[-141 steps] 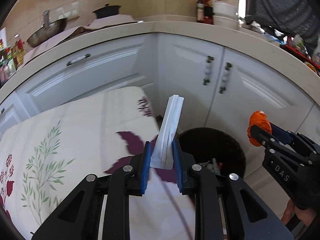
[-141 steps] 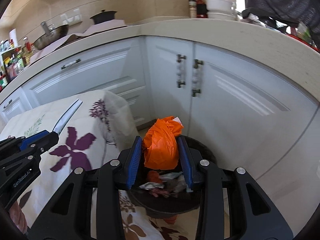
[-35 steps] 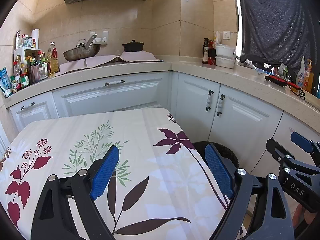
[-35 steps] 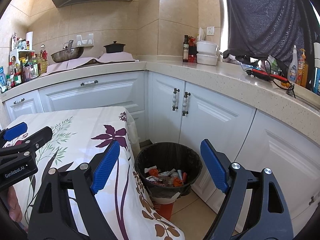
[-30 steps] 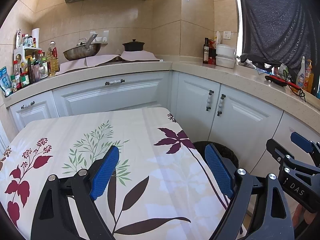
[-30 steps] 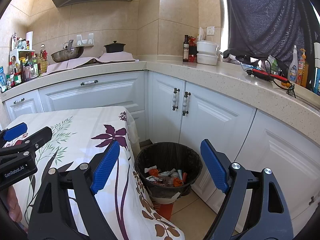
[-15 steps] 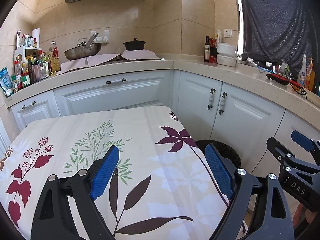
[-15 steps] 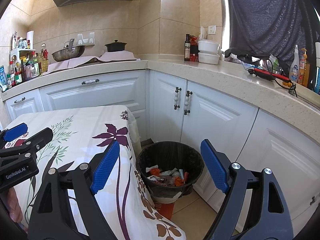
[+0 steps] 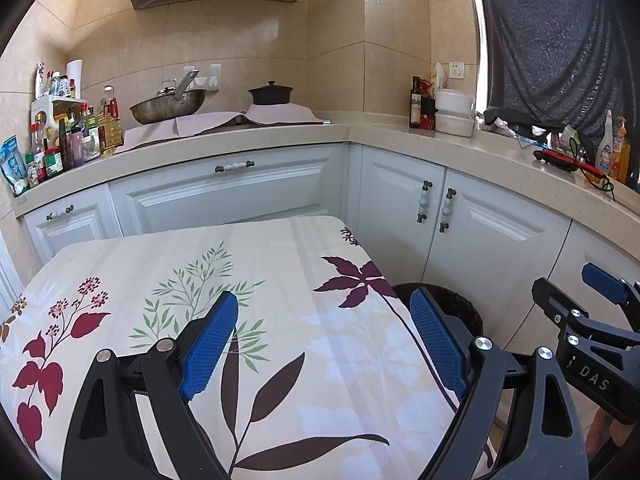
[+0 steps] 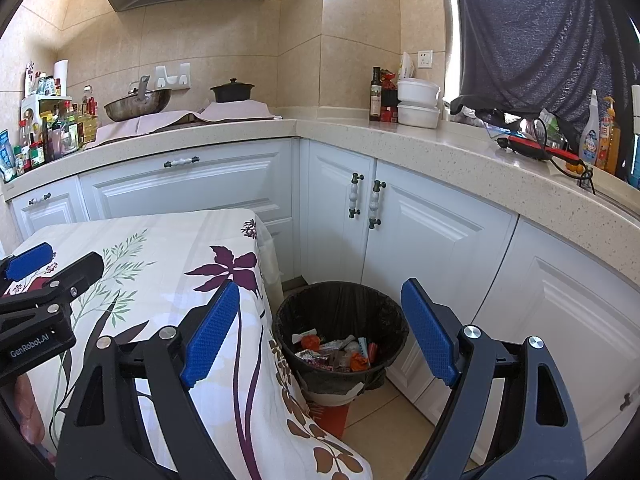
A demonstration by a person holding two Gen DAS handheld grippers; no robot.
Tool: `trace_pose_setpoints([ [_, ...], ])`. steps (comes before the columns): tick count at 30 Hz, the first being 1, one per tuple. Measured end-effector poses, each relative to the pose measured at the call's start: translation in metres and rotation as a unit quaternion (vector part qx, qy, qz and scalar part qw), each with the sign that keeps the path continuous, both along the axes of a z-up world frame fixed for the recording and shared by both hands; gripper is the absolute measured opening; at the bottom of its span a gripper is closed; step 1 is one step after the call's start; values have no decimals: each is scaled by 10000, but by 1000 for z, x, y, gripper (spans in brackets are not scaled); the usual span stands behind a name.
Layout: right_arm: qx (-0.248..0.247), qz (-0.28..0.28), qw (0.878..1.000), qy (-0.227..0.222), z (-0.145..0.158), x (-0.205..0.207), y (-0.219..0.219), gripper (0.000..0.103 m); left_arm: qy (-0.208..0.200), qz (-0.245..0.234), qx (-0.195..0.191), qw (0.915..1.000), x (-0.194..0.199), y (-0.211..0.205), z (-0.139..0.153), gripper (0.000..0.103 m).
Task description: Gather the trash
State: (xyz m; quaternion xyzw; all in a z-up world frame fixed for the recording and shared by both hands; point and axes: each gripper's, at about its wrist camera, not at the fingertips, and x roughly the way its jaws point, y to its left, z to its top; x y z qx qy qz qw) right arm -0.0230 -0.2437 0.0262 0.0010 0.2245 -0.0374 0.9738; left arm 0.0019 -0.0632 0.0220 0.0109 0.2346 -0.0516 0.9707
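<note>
Since earlier we've pulled both grippers back from the bin; paper and orange bag are released. Left gripper (image 9: 324,344) and right gripper (image 10: 320,340) gape wide, empty. Trash (image 10: 336,354) sits in the black bin (image 10: 340,304) beside the table (image 10: 168,256).

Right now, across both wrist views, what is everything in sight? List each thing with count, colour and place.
Floral tablecloth on table: one, cream with purple and red flowers, lower left.
Round black-lined trash bin: one, on the floor beside the table, wrappers inside.
White cabinet doors: several, under the beige countertop.
Steel wok: one, back counter.
Black lidded pot: one, right of the wok.
White stacked containers: two, corner.
Condiment bottles: many, far left.
Left tool: open, empty.
Right tool: open, empty.
</note>
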Motion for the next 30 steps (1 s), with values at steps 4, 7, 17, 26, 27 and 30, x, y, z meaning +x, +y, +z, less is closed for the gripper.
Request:
trace_pose_setpoints([
  [4,-6,7,10000,0,-1,0,1,81,-1,-6,39,10000,0,-1,-1,86],
  [7,-6,8,10000,7,-3,1,2,81,8,-18,52,10000,0,-2,-1,87],
  [17,-5,10,10000,1,-2,1,2,81,50,-68,-2,10000,2,-1,-2,89],
  [26,-23,143,9999,4,-2,5,11,84,209,122,134,9996,11,7,-5,89],
  [27,-33,176,9998,-4,-2,6,14,90,254,151,110,9995,13,10,-6,89],
  [30,18,381,9993,14,-1,14,25,91,334,291,132,9989,18,22,-10,89],
])
